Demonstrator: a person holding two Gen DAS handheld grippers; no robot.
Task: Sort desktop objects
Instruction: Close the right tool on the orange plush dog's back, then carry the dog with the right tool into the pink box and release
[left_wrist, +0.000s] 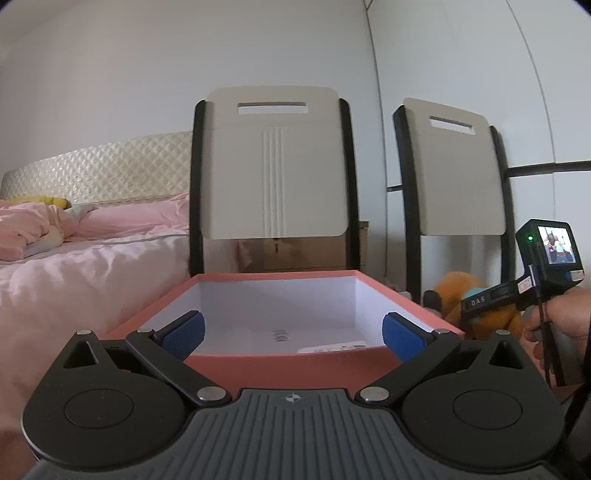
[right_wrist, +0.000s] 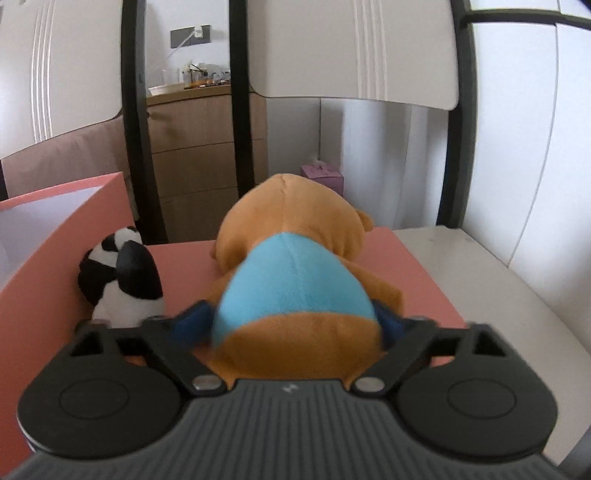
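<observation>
An open pink box (left_wrist: 280, 363) with a white inside stands just ahead of my left gripper (left_wrist: 291, 332), which is open and empty with its blue pads at the box's near rim. In the right wrist view a brown plush bear in a blue shirt (right_wrist: 295, 280) lies on a pink lid (right_wrist: 417, 273). My right gripper (right_wrist: 295, 325) has its blue fingers on both sides of the bear's body, pressing it. A black-and-white panda plush (right_wrist: 122, 284) sits left of the bear, against the pink box wall (right_wrist: 48, 266). The bear (left_wrist: 454, 291) and the right gripper (left_wrist: 491, 301) also show at the right of the left wrist view.
Two white chairs with black frames (left_wrist: 273, 166) stand behind the box. A bed with pink bedding (left_wrist: 92, 251) is at the left. A wooden cabinet (right_wrist: 195, 147) and a small purple box (right_wrist: 323, 177) are behind the chairs. The white table top (right_wrist: 480, 266) extends right of the lid.
</observation>
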